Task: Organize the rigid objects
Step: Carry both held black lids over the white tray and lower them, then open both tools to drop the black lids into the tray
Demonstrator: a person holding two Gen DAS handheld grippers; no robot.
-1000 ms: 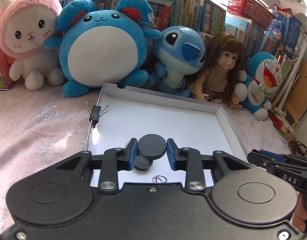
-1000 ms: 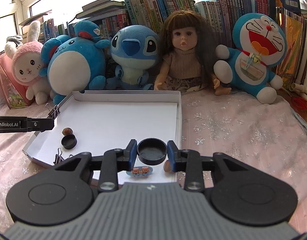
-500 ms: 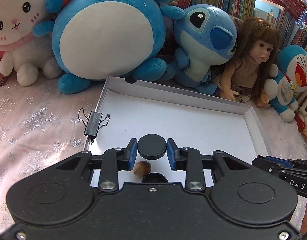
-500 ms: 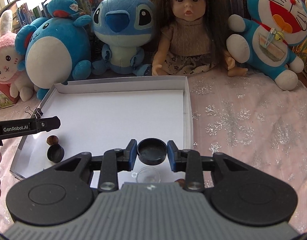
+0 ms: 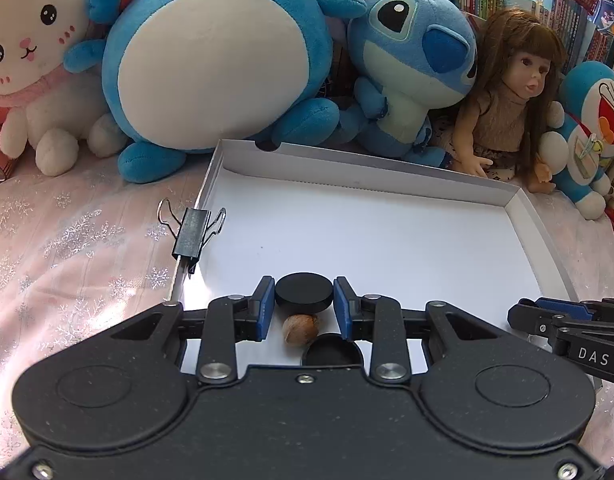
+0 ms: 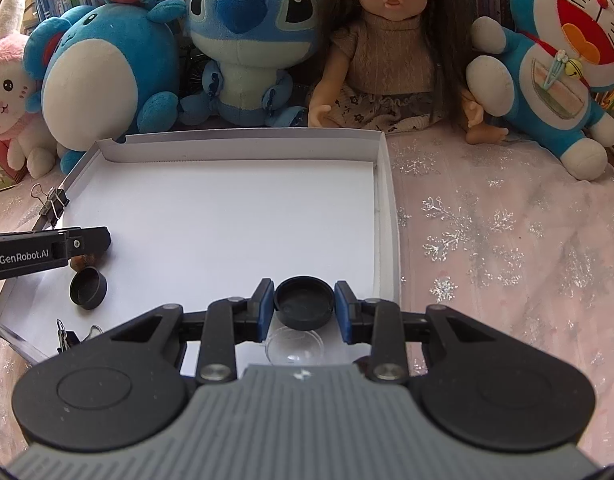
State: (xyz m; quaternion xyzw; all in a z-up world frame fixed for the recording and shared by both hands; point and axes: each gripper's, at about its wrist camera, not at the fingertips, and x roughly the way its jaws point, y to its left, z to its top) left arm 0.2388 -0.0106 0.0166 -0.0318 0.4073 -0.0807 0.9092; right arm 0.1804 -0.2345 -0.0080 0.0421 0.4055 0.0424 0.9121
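The nut (image 5: 300, 329) has slid to lower centre while the left gripper (image 5: 304, 301) grips a disc (image 5: 304, 294) and the right gripper (image 6: 304, 303) a cap (image 6: 304, 302).

**Colours on your bench**

You see a white tray (image 6: 381, 216) on a pink cloth (image 6: 507, 240) patterned with silver snowflakes. Your grippers' fingers (image 5: 267, 300) carry blue pads, each pair pinching a black cap (image 5: 304, 294). A brown nut (image 5: 300, 329) lies beside another black cap (image 6: 88, 287). The binder clip (image 5: 191, 233) is black.
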